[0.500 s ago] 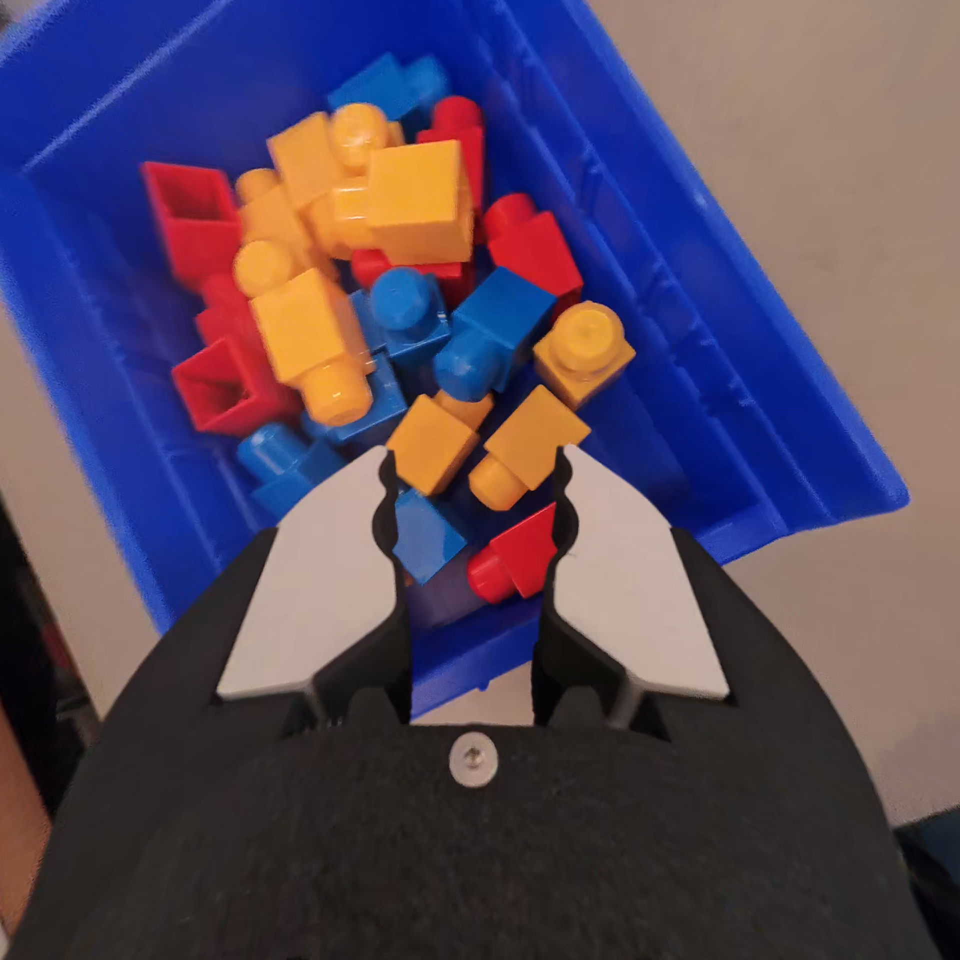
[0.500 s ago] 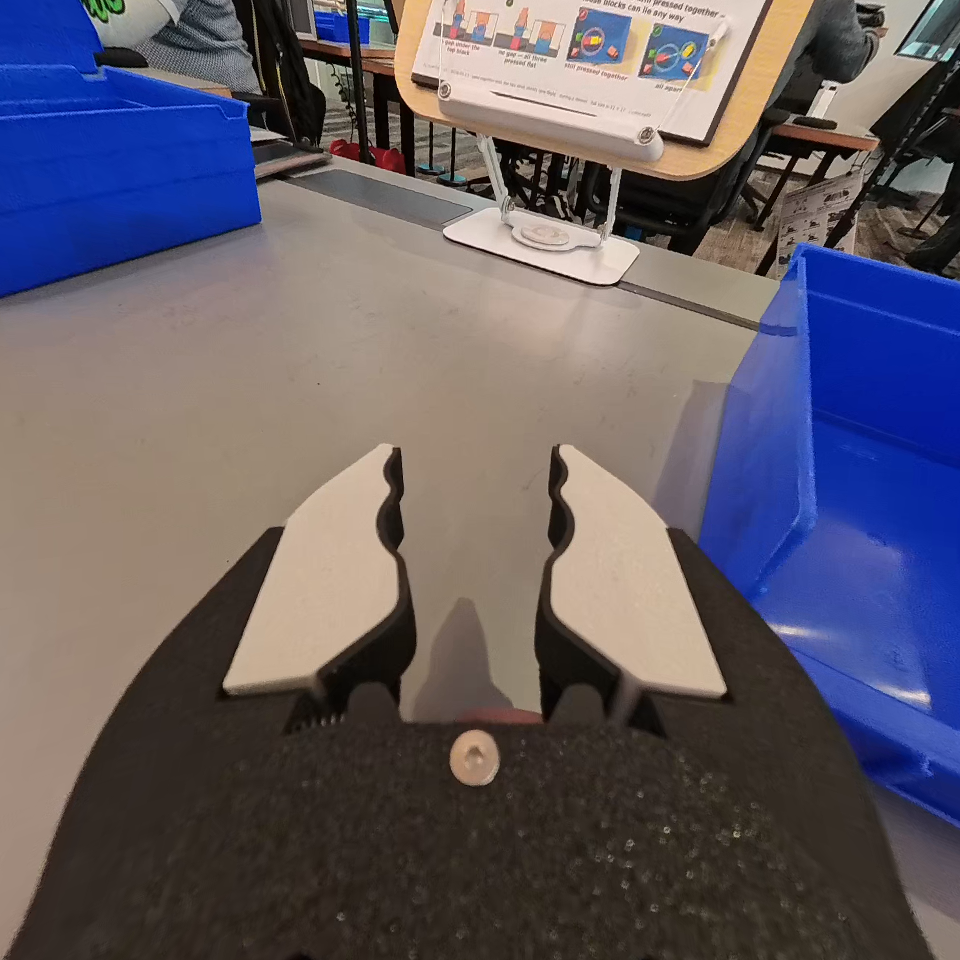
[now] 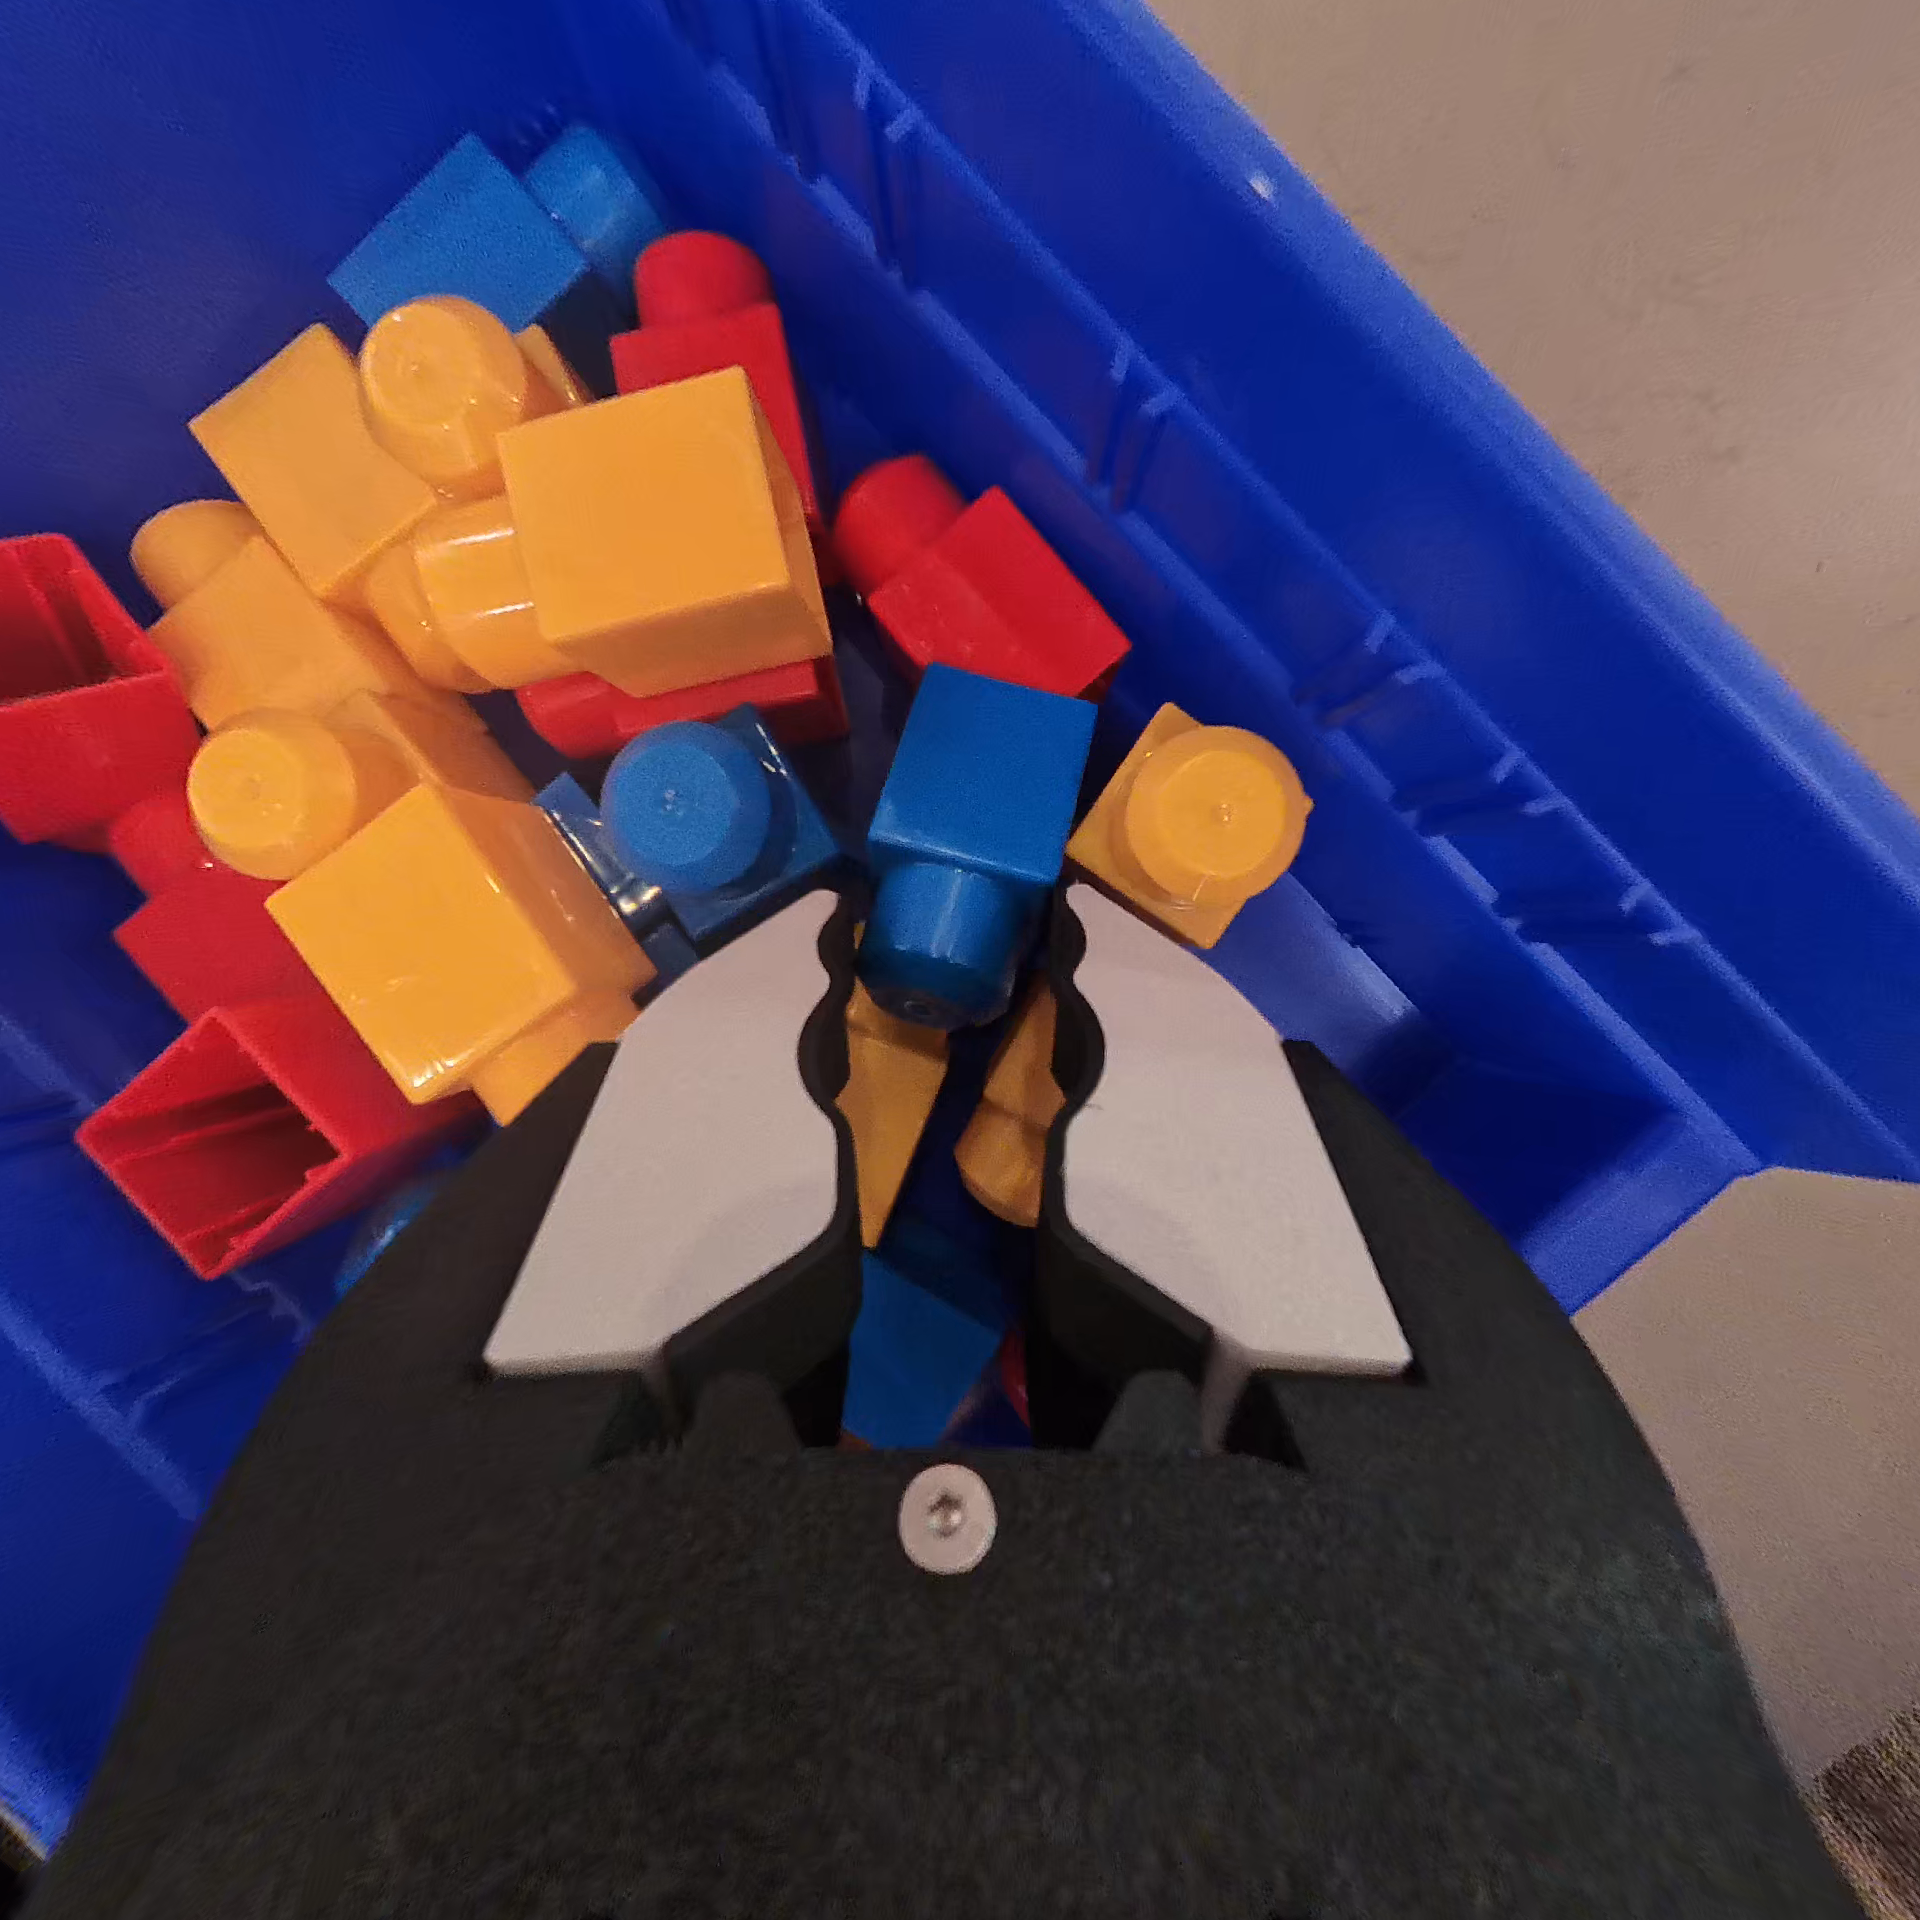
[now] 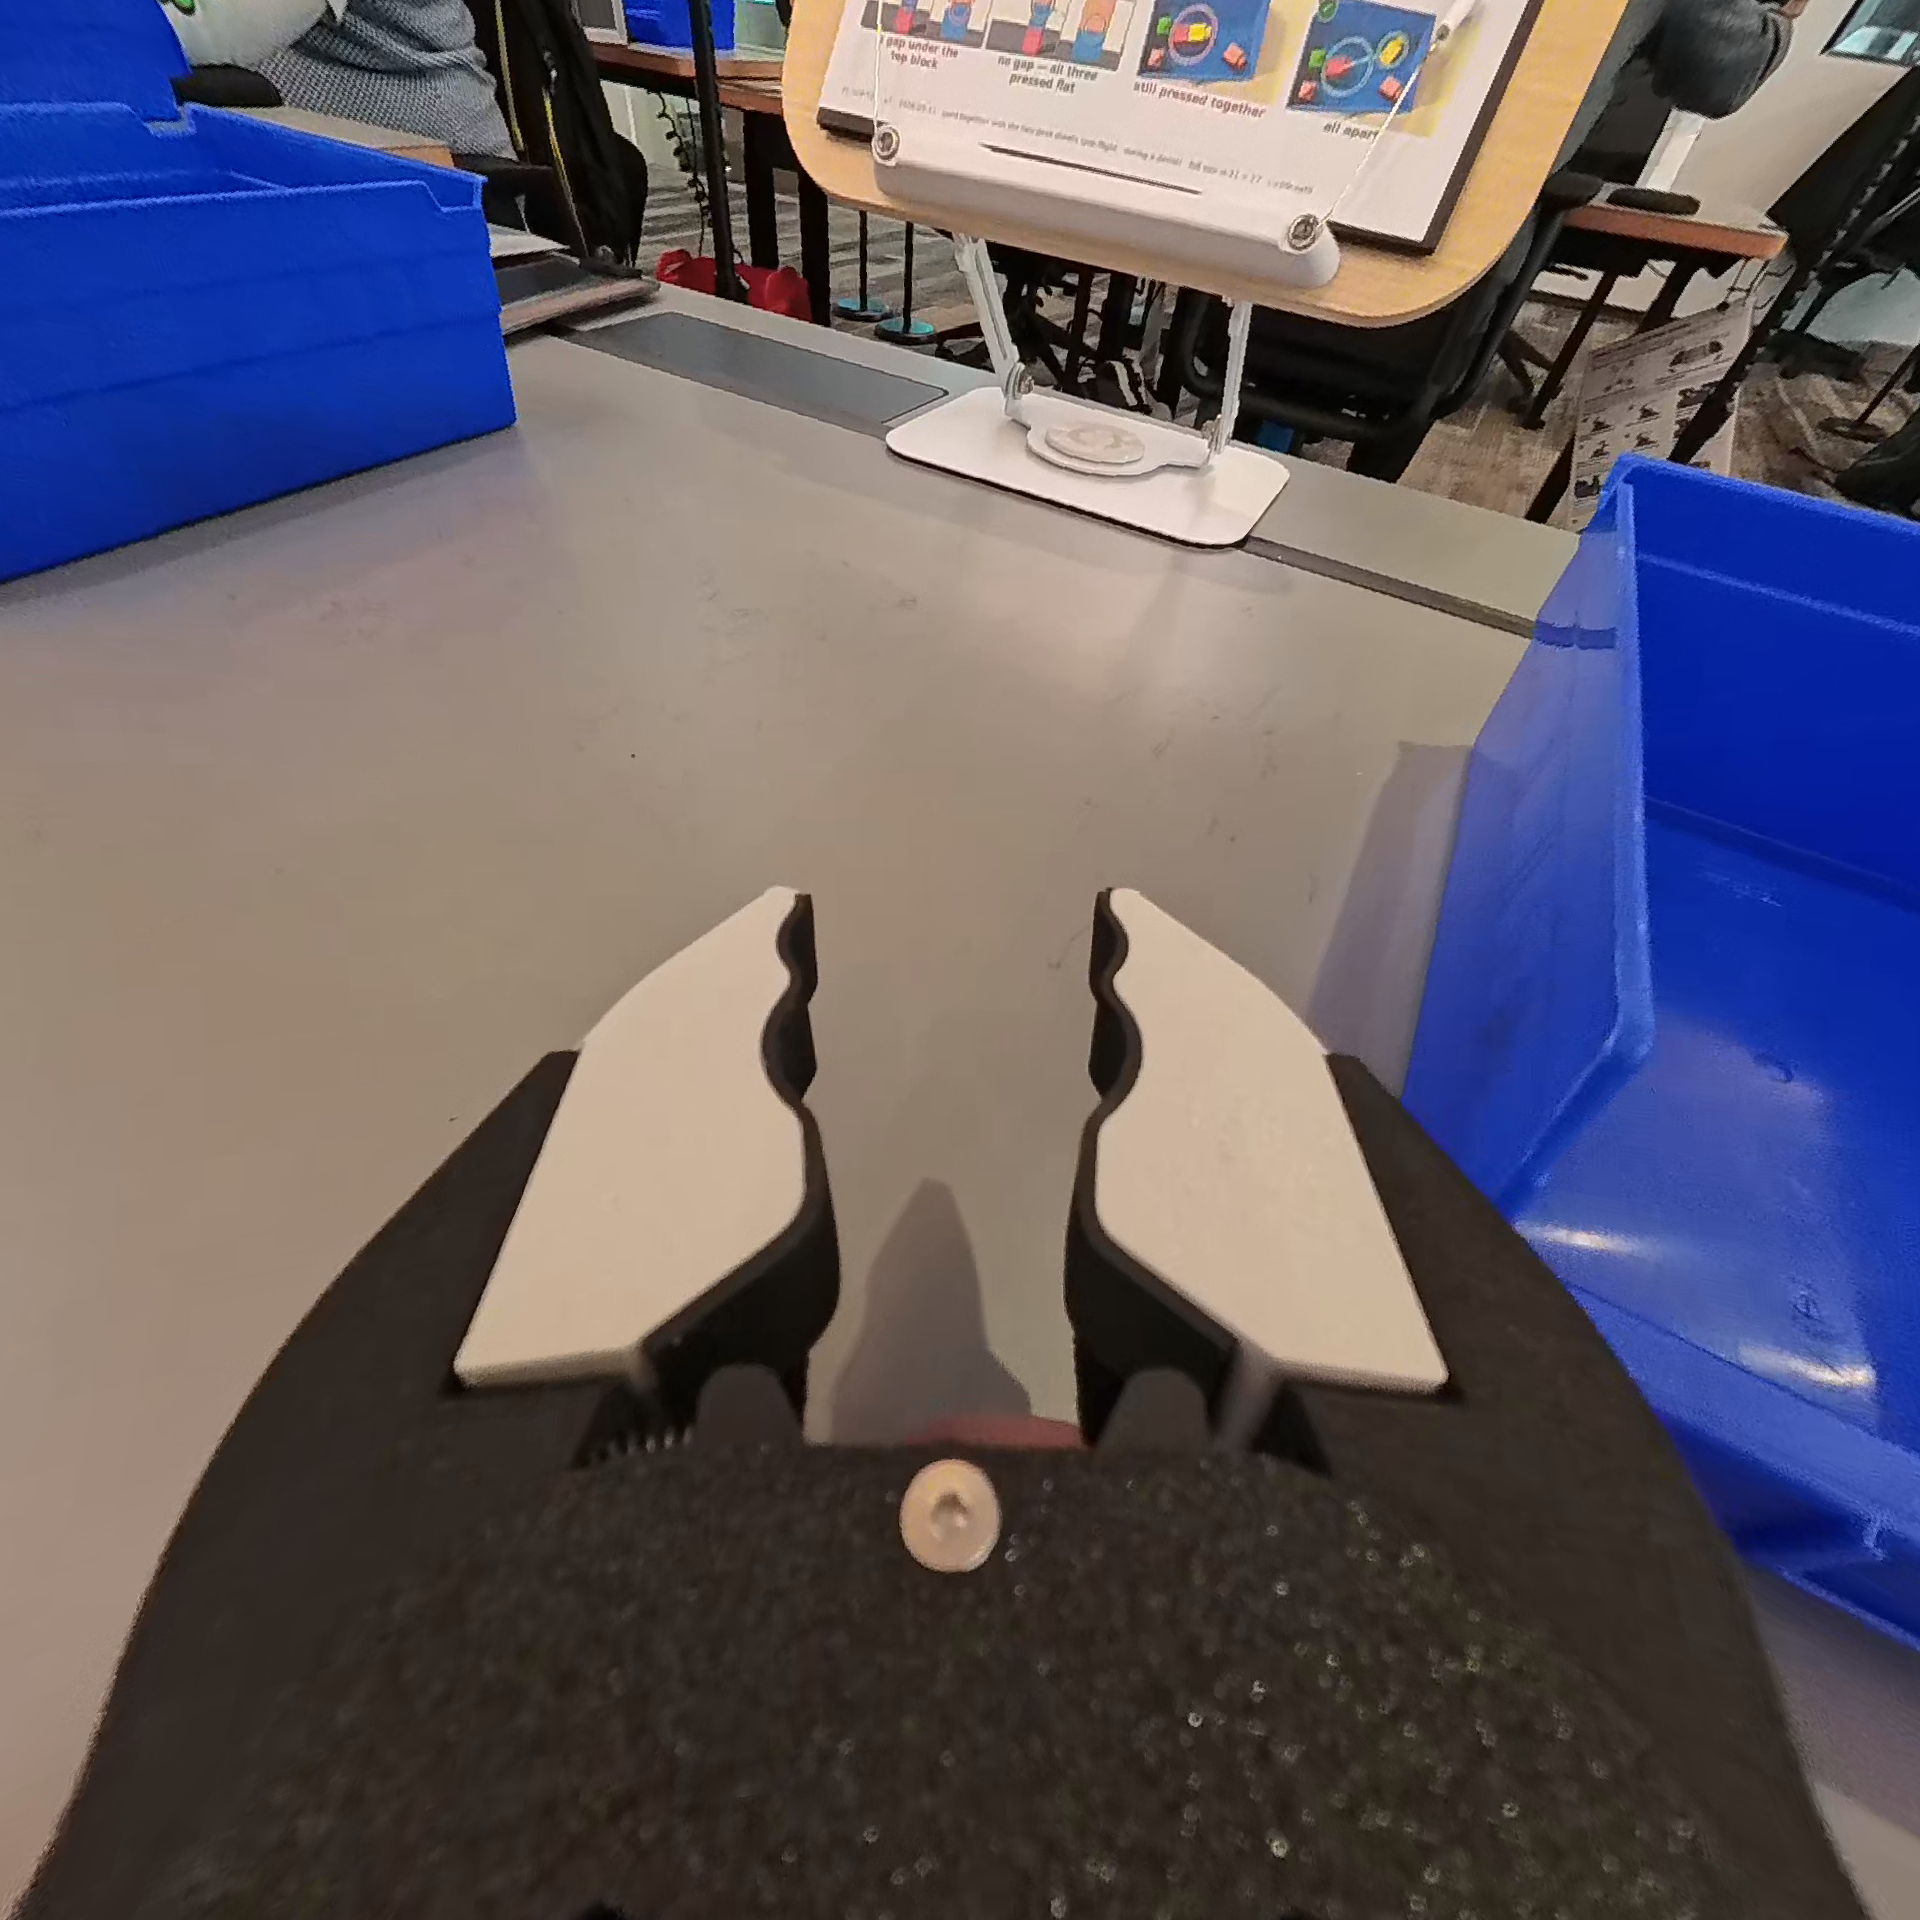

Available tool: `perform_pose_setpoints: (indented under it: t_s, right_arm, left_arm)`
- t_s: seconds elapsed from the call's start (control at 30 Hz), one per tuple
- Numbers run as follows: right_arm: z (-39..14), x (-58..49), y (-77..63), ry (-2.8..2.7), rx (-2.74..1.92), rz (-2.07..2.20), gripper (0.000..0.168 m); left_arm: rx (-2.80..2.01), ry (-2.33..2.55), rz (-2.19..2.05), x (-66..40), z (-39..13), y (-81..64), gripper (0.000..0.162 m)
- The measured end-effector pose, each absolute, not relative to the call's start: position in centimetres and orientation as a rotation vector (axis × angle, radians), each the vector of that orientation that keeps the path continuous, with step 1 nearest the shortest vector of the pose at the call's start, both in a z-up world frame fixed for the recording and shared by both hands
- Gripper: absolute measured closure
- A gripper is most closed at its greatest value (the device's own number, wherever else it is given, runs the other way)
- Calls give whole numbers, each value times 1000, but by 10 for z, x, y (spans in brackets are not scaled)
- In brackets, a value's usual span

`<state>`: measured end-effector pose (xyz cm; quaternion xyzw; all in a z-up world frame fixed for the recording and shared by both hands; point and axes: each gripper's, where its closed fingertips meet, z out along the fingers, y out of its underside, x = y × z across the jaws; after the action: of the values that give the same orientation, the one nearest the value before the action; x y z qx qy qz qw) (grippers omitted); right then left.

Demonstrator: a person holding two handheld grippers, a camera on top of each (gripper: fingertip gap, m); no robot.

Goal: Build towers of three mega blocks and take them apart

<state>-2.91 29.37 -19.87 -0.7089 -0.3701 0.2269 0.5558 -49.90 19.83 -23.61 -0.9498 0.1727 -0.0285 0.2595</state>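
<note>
A blue bin (image 3: 1299, 540) holds several red, yellow and blue mega blocks in a loose pile. My left gripper (image 3: 948, 914) is down inside the bin, open. A blue block (image 3: 977, 800) lies with its stud pointing at me, and the stud sits between my fingertips with small gaps on each side. A yellow block (image 3: 1195, 821) lies just right of the right fingertip. Yellow blocks (image 3: 894, 1081) lie lower between the fingers. My right gripper (image 4: 953, 914) is open and empty, low over the grey table (image 4: 623, 779).
In the right wrist view an empty blue bin (image 4: 1714, 1039) stands close on the right and another blue bin (image 4: 229, 343) at the far left. A picture board on a white stand (image 4: 1091, 457) stands at the table's back edge, with chairs and seated people behind. Spacing between my two grippers at the tips: around 50 centimetres.
My left gripper has moved down and forward into the bin, and the blue block's stud now lies between its fingertips. The right gripper has hardly moved.
</note>
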Motion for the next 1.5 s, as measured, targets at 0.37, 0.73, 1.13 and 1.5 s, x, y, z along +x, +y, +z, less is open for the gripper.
perform_pose_setpoints:
  t_s: [0.37,0.73,1.13,1.5]
  right_arm:
    - [-199,-32,291,-903,-1662,526,119]
    - [-200,-34,289,-921,-1657,521,119]
    - [-183,-84,279,-1128,-1571,649,117]
    - [-197,-74,269,-1140,-1584,615,118]
  left_arm:
    - [-2495,559,89,-500,-139,166,127]
    - [-2369,1070,45,-363,-102,209,127]
    - [-2455,1356,124,-300,-163,238,127]
    - [-2669,1783,569,-267,-213,306,127]
